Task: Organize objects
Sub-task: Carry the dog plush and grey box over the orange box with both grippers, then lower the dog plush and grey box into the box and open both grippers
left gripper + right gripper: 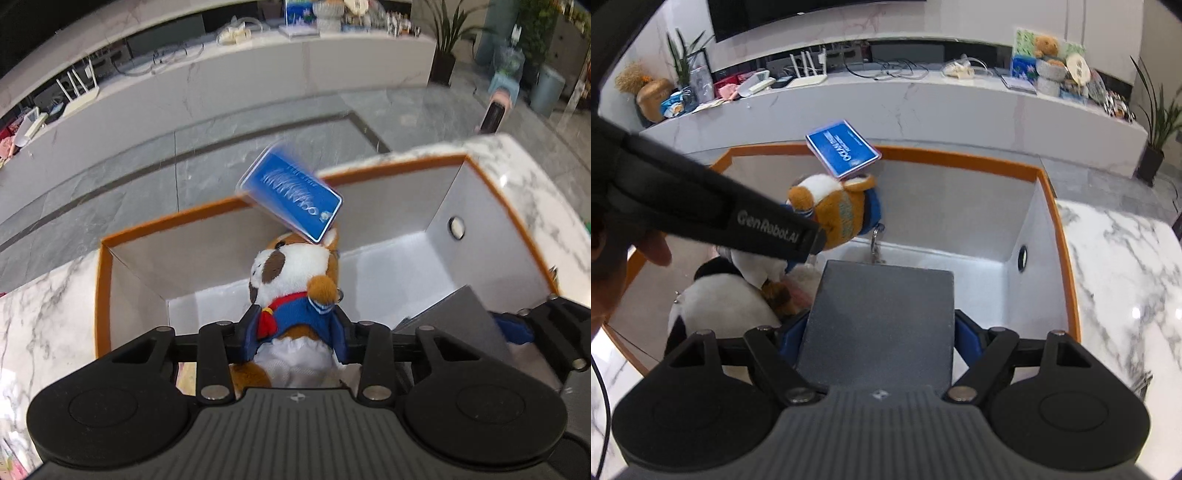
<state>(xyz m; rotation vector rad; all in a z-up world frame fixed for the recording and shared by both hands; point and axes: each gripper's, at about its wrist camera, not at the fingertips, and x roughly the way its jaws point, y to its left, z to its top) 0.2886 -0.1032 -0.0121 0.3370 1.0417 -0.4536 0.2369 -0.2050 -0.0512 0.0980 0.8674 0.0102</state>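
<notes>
Brown plush dog (291, 295) clamped in left claw (295, 328), tilted steeply downward

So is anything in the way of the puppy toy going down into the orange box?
Nothing blocks the middle: the box floor below the puppy toy is bare white. The left gripper holds the toy over it. Nearby are a black-and-white plush and the grey box in the right gripper.
</notes>
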